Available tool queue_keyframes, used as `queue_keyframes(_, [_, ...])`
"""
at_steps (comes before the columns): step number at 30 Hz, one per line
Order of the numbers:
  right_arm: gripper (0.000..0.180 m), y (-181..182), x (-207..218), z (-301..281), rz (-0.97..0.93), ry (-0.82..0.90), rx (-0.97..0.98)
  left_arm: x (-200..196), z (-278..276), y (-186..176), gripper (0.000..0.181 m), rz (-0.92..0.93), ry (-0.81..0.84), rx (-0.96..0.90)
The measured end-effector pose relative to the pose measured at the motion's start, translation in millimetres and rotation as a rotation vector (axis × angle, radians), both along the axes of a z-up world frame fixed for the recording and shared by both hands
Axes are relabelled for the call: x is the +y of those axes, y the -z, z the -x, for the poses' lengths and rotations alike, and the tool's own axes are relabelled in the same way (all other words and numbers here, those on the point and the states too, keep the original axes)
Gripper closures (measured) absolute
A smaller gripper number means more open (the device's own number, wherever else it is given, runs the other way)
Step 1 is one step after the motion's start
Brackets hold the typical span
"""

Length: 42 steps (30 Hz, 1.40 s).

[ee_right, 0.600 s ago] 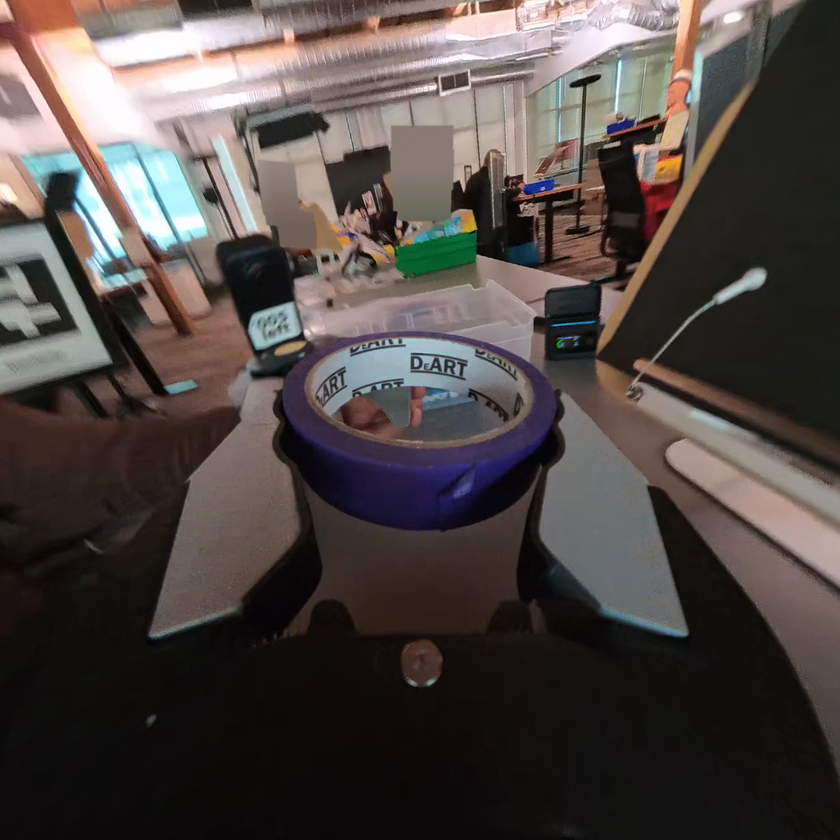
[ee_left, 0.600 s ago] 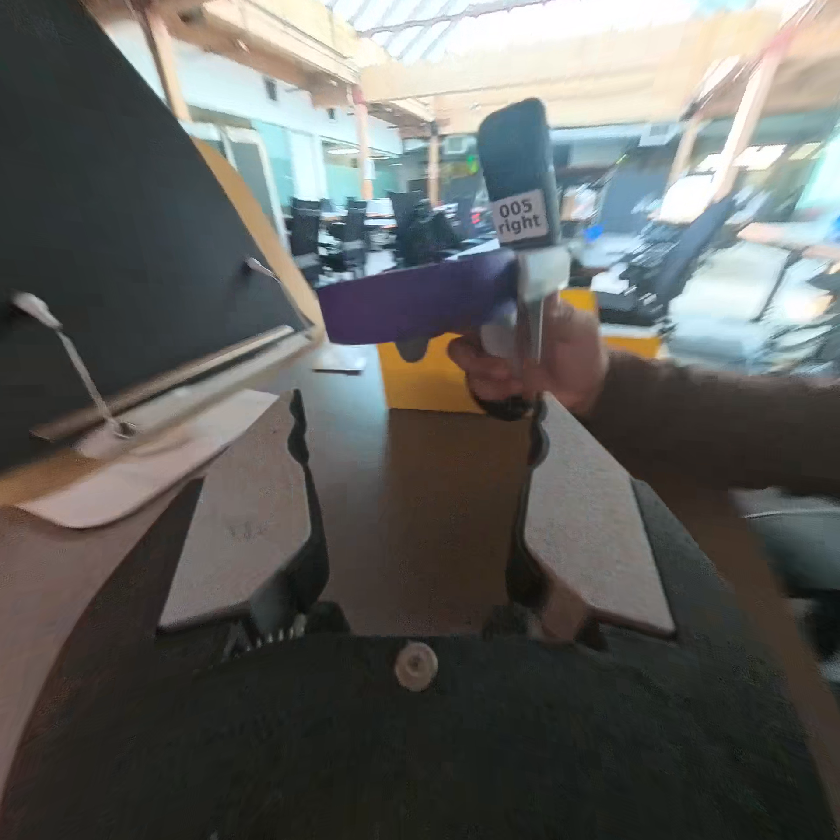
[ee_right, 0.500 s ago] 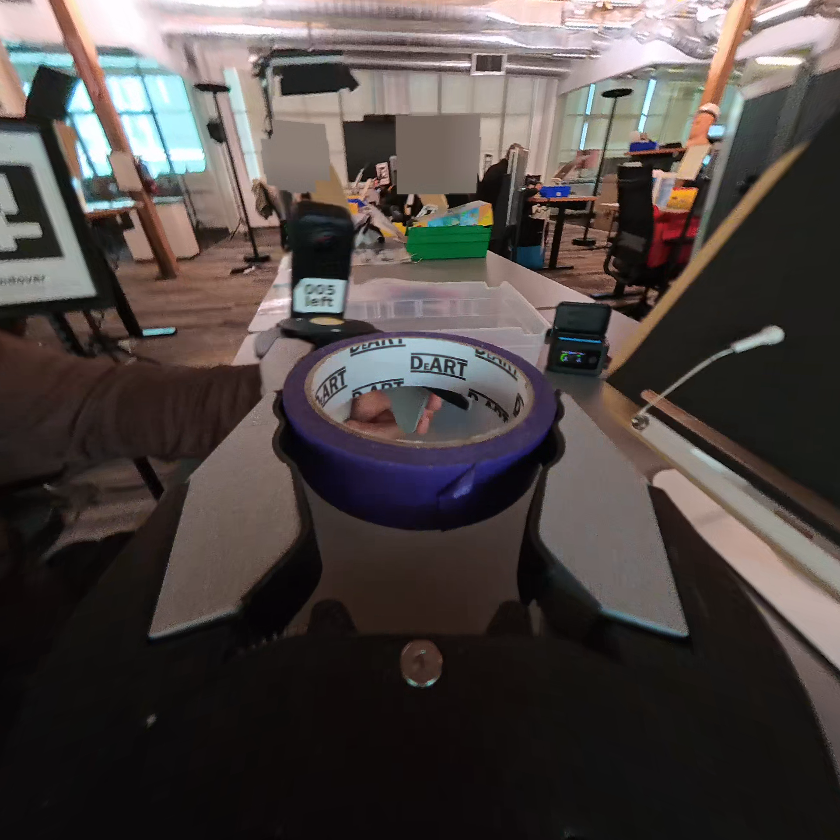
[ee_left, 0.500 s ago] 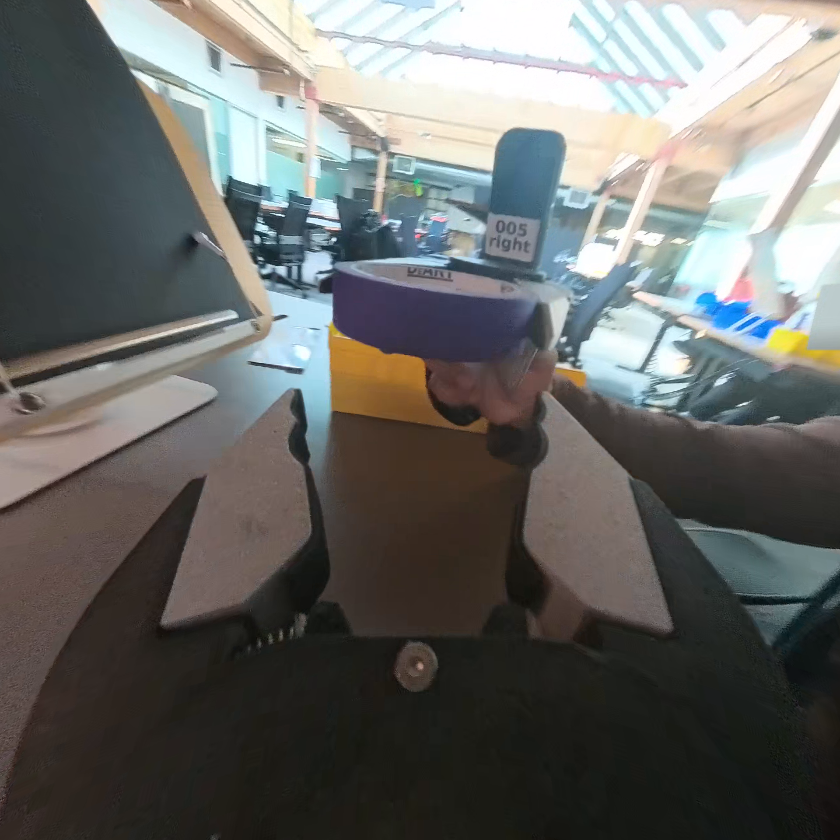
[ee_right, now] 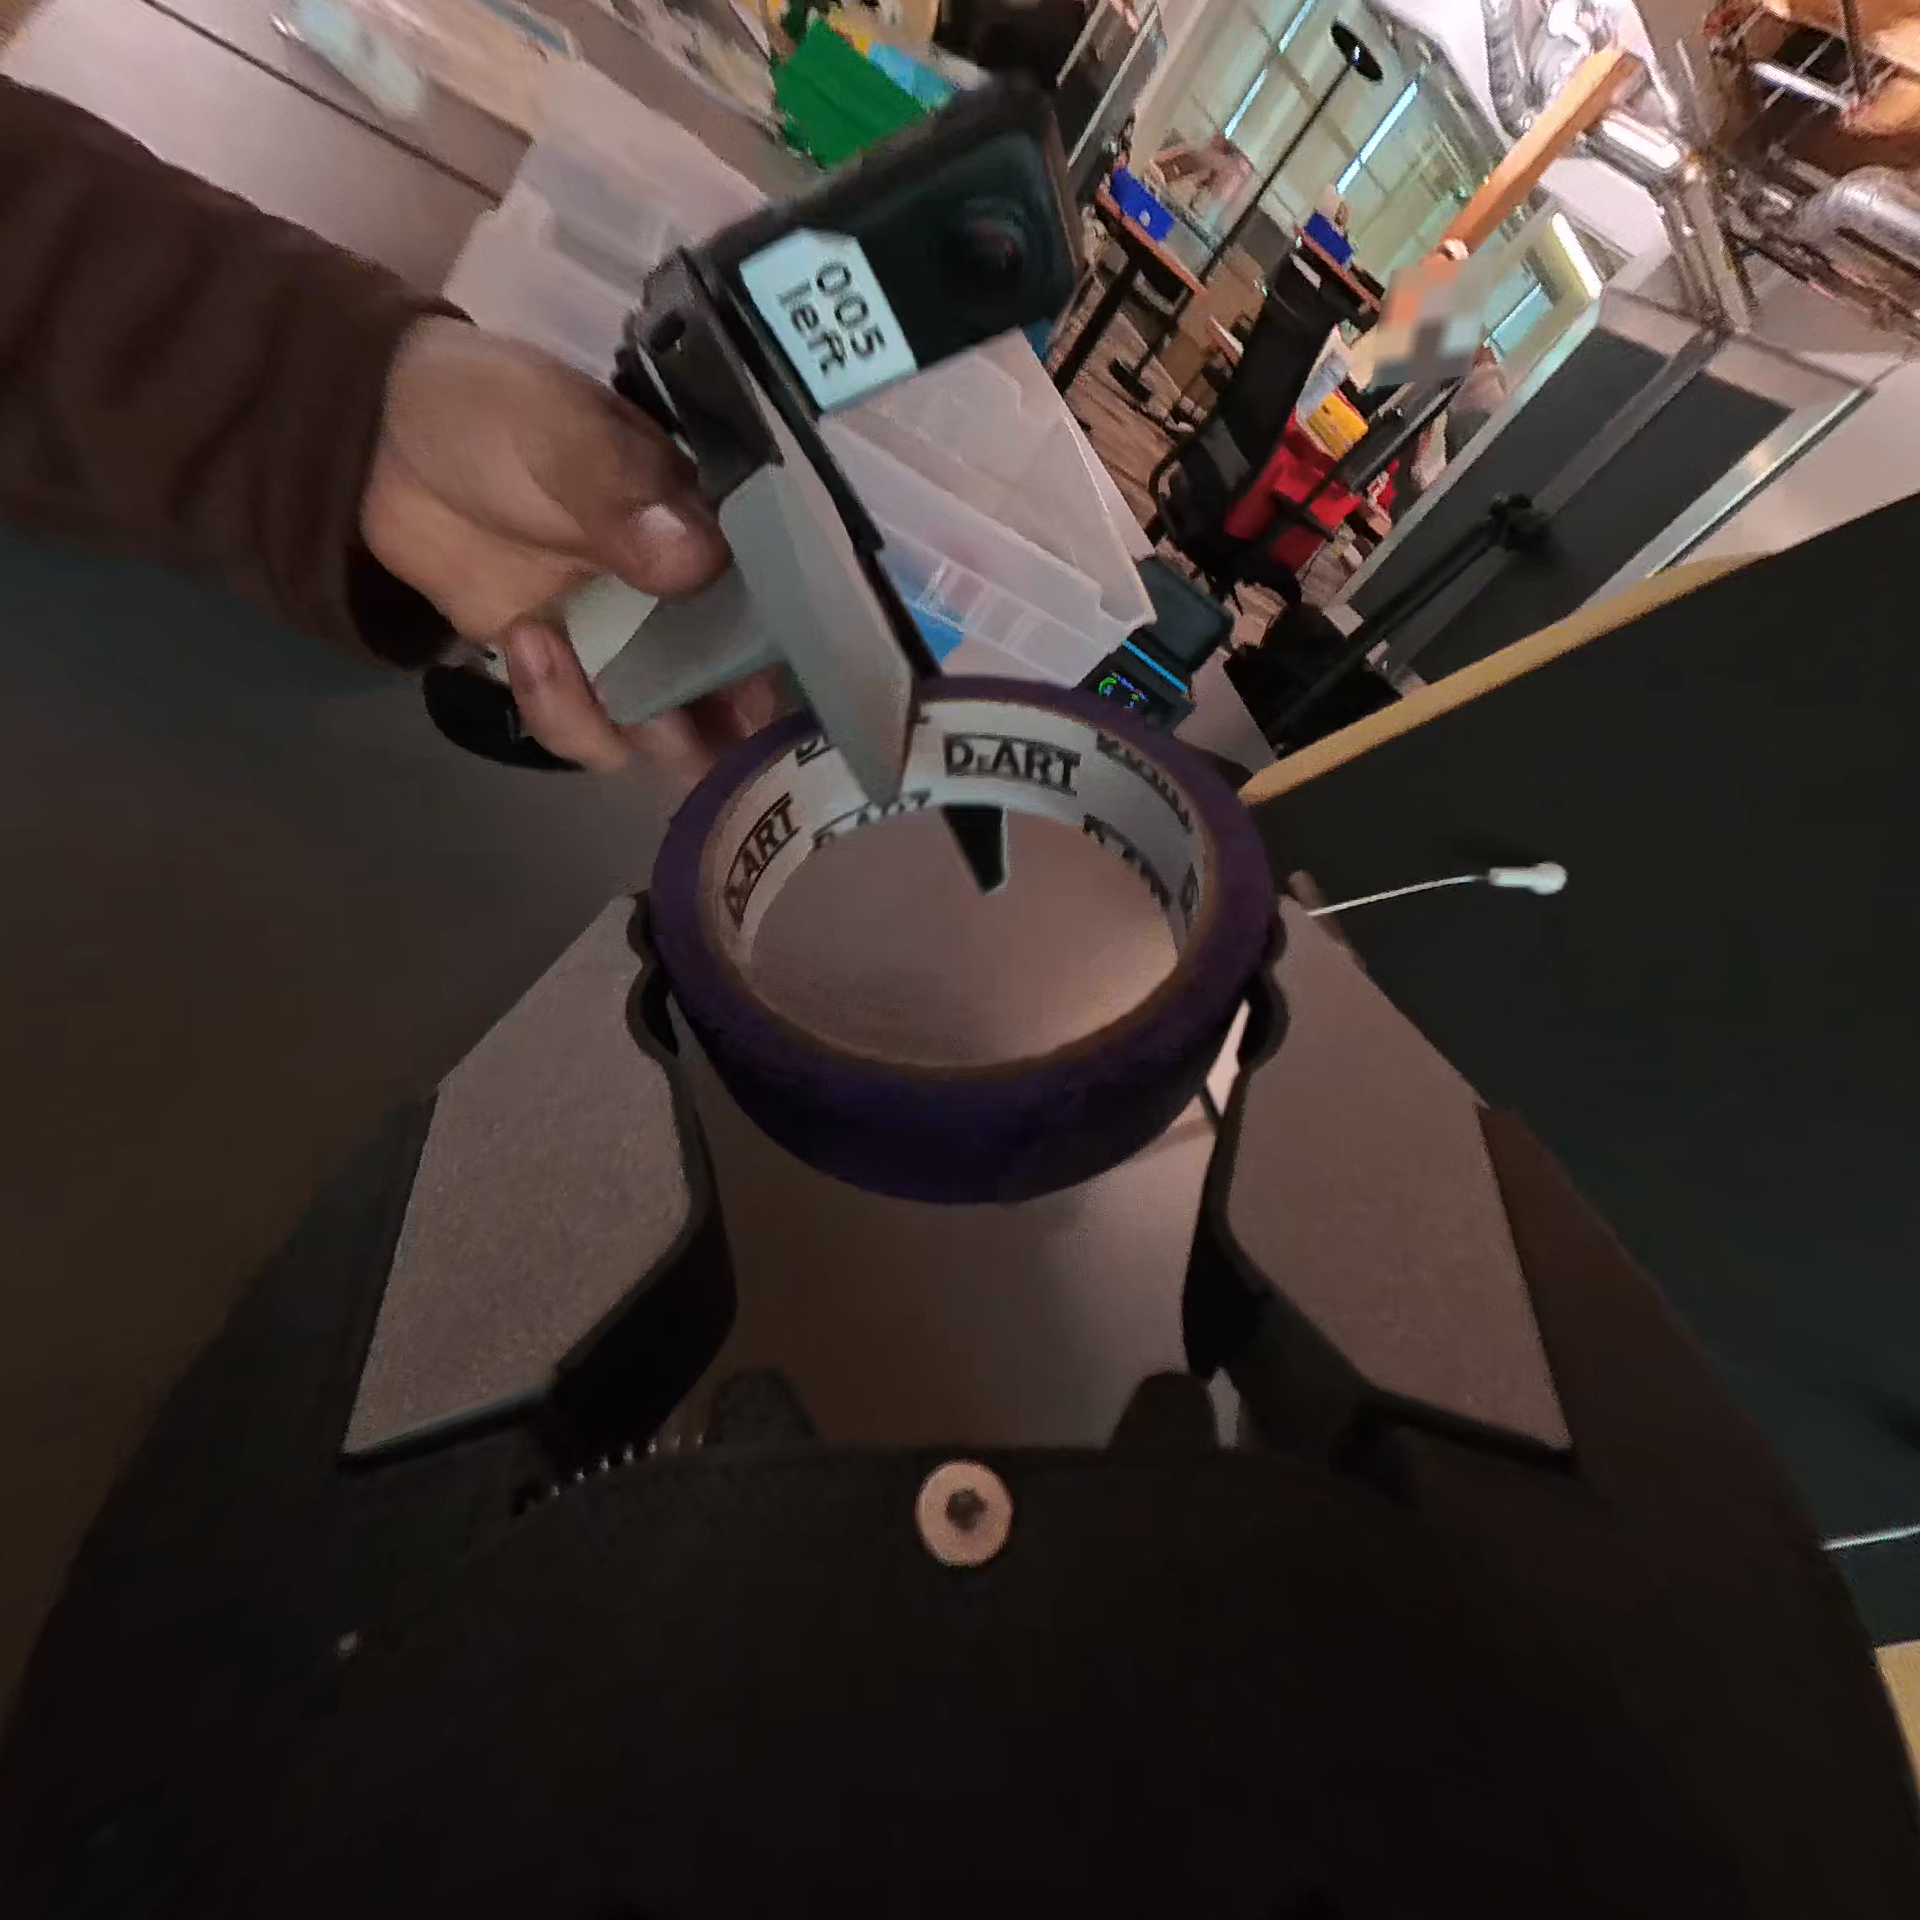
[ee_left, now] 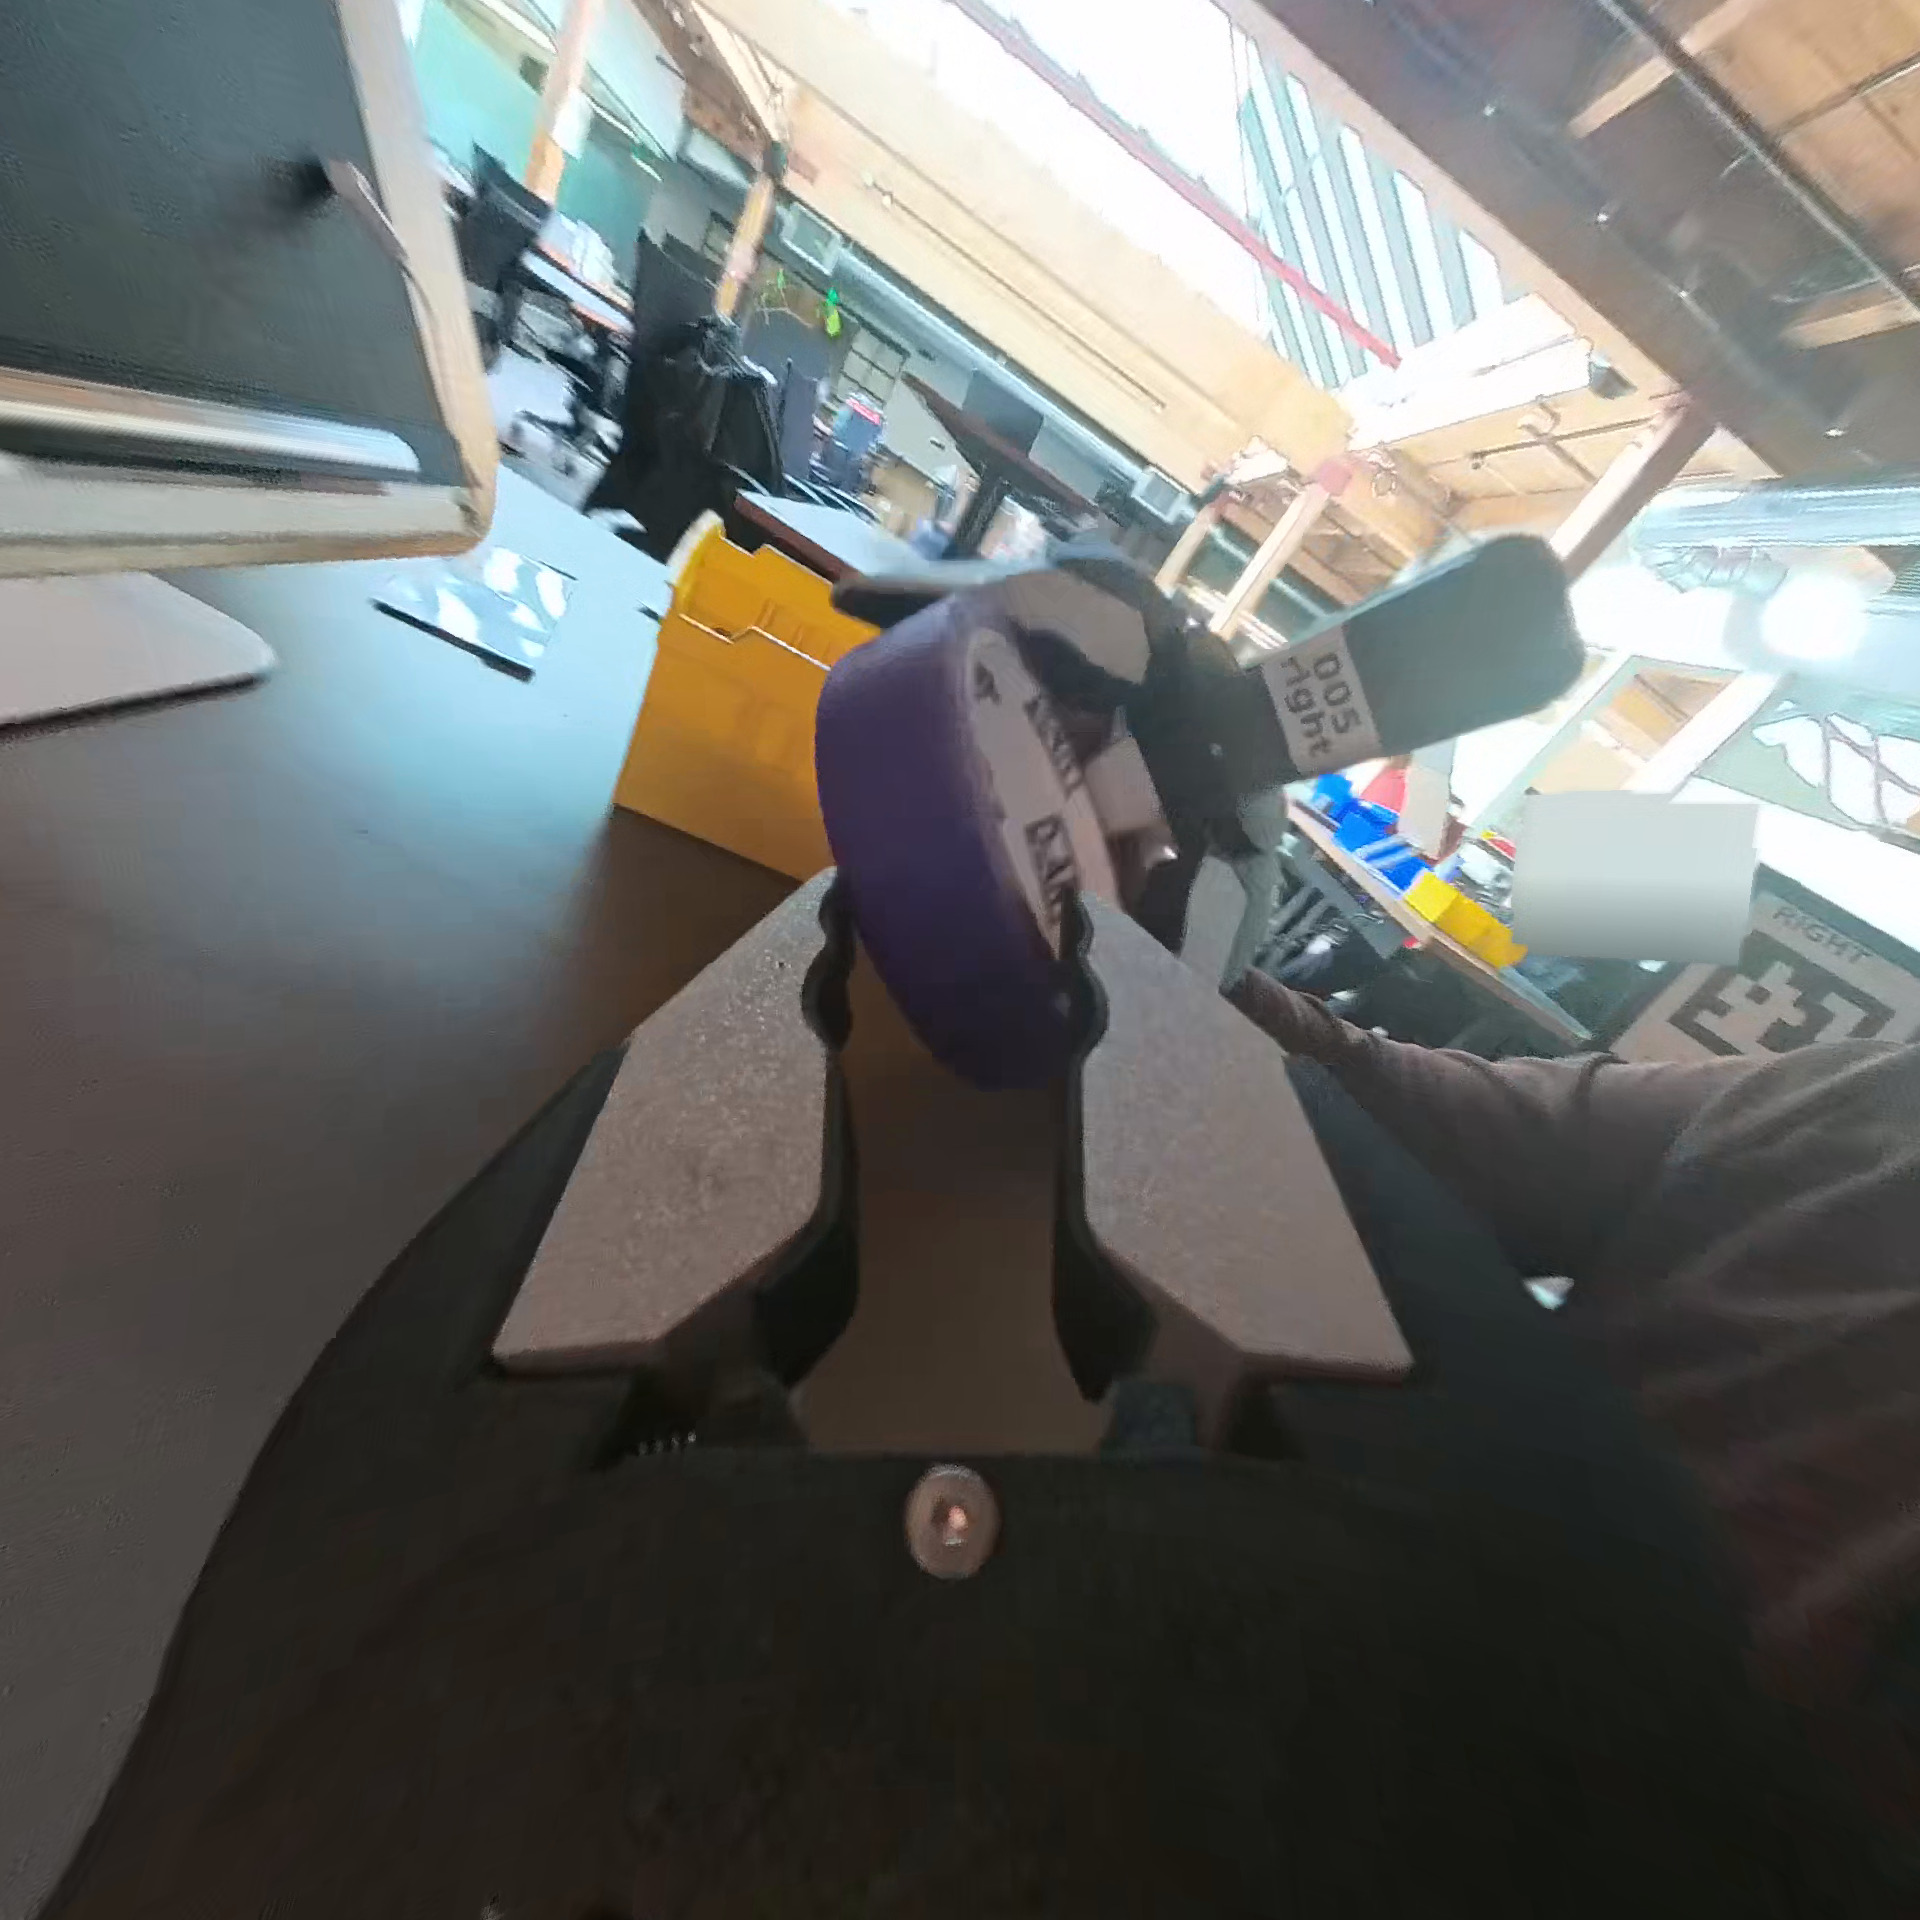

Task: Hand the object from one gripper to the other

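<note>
Tape roll (ee_right: 961,1049) pinched by both tongs, above table (ee_left: 260,935).

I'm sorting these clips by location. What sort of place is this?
Probably an open-plan office or lab workspace: rows of desks with office chairs, exposed wooden beams under a skylight, and a dark worktable with a yellow bin.

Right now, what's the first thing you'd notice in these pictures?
The purple tape roll, gripped between the right hand-held gripper fingers. The left hand-held gripper straddles its far rim, one finger poking inside the ring. Behind, a yellow bin sits on the dark table.
</note>
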State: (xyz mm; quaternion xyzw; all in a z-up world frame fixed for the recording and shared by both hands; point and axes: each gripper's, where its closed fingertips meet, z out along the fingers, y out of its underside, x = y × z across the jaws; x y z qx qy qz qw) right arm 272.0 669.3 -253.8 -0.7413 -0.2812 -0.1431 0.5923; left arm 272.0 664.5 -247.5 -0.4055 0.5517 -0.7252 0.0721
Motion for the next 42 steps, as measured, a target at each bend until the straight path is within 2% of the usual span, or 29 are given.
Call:
queue_keyframes(3, [0.088, 0.5, -3.1, 4.3, 0.019, -0.068, 0.168, 13.8, -0.6, -9.8, 0.156, -0.094, -0.097, -0.106])
queue_keyframes(6, [0.1, -11.2, -8.4, 1.2, 0.036, -0.135, 0.426, 20.2, 2.3, -19.4, 0.156, -0.217, -0.175, -0.224])
queue_keyframes(10, [0.093, -14.1, -5.0, -15.9, 0.061, -0.142, 0.717, 13.1, 8.8, -28.4, 0.156, -0.292, -0.19, -0.336])
queue_keyframes(12, [0.096, -14.1, -4.6, -17.3, 0.054, -0.162, 0.747, 7.5, 10.3, -26.5, 0.155, -0.314, -0.171, -0.35])
queue_keyframes(15, [0.113, -13.3, -7.3, -6.4, 0.068, -0.236, 0.746, 0.8, 12.7, -25.6, 0.156, -0.28, -0.127, -0.35])
queue_keyframes(18, [0.12, -1.9, -6.3, 3.8, 0.134, -0.268, 0.718, -3.7, 16.8, -28.7, 0.156, -0.243, -0.091, -0.359])
queue_keyframes(19, [0.134, 0.0, -7.1, 7.7, 0.143, -0.286, 0.702, -4.5, 17.5, -28.3, 0.156, -0.235, -0.079, -0.35])
queue_keyframes(20, [0.149, 1.9, -5.7, 6.0, 0.136, -0.269, 0.677, -5.8, 18.9, -28.3, 0.156, -0.223, -0.061, -0.343])
queue_keyframes(21, [0.155, 2.5, -5.2, 3.4, 0.121, -0.256, 0.639, -6.3, 19.2, -27.7, 0.156, -0.214, -0.052, -0.33])
queue_keyframes(24, [0.155, 0.4, -1.7, -10.0, 0.075, -0.158, 0.531, 1.3, 10.3, -17.0, 0.155, -0.228, -0.091, -0.253])
queue_keyframes(26, [0.155, 3.9, 1.6, -22.0, 0.038, -0.043, 0.34, 11.3, 0.7, -8.3, 0.147, -0.234, -0.151, -0.192])
queue_keyframes(29, [0.155, 8.5, 5.0, -42.4, -0.007, 0.145, -0.003, 23.4, -9.2, 2.5, 0.125, -0.196, -0.209, -0.094])
queue_keyframes(32, [0.155, 12.9, 7.9, -47.2, -0.024, 0.236, -0.273, 26.9, -15.1, 13.8, 0.111, -0.134, -0.202, 0.01])
queue_keyframes(36, [0.155, 8.0, 10.1, -46.9, -0.073, 0.286, -0.484, 33.1, -15.9, 10.5, 0.111, 0.003, -0.191, 0.063])
queue_keyframes(40, [0.156, -1.6, 9.5, -54.6, -0.116, 0.366, -0.635, 45.3, -11.7, -0.6, 0.134, 0.158, -0.154, 0.091])
queue_keyframes(42, [0.156, -8.0, 8.4, -59.7, -0.139, 0.417, -0.683, 49.6, -11.9, 4.5, 0.127, 0.163, -0.157, 0.133])
